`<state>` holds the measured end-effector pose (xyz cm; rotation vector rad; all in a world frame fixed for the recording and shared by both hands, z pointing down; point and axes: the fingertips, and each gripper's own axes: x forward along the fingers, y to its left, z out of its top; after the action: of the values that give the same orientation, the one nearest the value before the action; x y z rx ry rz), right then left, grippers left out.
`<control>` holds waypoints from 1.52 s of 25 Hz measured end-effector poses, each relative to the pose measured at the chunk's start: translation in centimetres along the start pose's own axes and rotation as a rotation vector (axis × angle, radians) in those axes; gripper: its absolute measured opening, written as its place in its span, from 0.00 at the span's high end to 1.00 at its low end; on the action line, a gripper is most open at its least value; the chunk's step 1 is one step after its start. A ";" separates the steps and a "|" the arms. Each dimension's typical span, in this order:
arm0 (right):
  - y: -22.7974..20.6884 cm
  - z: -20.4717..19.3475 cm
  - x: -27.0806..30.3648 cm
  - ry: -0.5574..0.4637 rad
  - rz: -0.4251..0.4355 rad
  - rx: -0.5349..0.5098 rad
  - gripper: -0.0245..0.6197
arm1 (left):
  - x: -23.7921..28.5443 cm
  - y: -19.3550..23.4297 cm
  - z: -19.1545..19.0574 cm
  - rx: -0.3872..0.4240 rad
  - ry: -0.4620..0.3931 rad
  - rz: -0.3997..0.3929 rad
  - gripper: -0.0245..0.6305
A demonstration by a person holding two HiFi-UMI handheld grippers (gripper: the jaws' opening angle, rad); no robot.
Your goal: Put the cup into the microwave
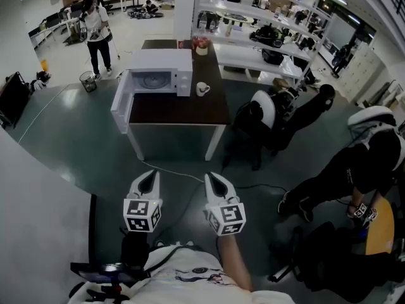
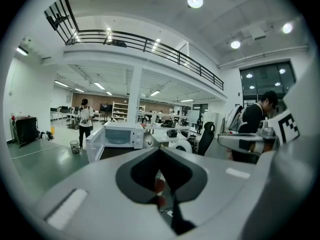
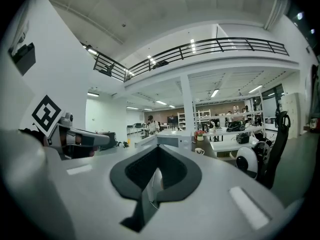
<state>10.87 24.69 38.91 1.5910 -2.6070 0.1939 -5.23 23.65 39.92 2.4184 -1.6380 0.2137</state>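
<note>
Two claws are hanging at the bottom centre of the head view: your left gripper [image 1: 150, 173] and your right gripper [image 1: 212, 177] are both keeping their jaws pressed together, gripping nothing. The cup [image 1: 202, 88] is sitting on the table [image 1: 190, 111] in the upper centre, just right of the microwave [image 1: 158, 72], whose door [image 1: 121, 101] is standing open leftward. It is lying almost straight up-frame from your right gripper, so that hand is probably looking nearer.
</note>
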 end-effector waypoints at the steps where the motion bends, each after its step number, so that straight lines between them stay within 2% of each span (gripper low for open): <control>1: -0.2 0.0 -0.1 0.001 0.001 0.000 0.96 | 0.1 -0.3 -0.1 -0.001 0.003 0.001 0.96; 16: -2.0 -2.9 -0.8 0.060 0.039 0.053 0.96 | 0.7 -4.1 -3.3 -0.010 0.071 0.020 0.96; 22: -1.9 -2.3 1.2 0.059 0.053 0.058 0.96 | 2.1 -2.7 -2.6 -0.018 0.071 0.025 0.96; 32: -3.8 0.2 7.3 0.044 0.006 0.033 0.96 | 8.7 -0.2 0.9 -0.001 0.027 -0.064 0.96; 38: -3.6 0.1 10.9 0.060 -0.012 0.049 0.96 | 10.5 3.0 1.1 -0.016 0.053 -0.077 0.96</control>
<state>9.08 13.47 40.48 1.5895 -2.5668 0.3024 -4.08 12.85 41.63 2.4371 -1.5156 0.2494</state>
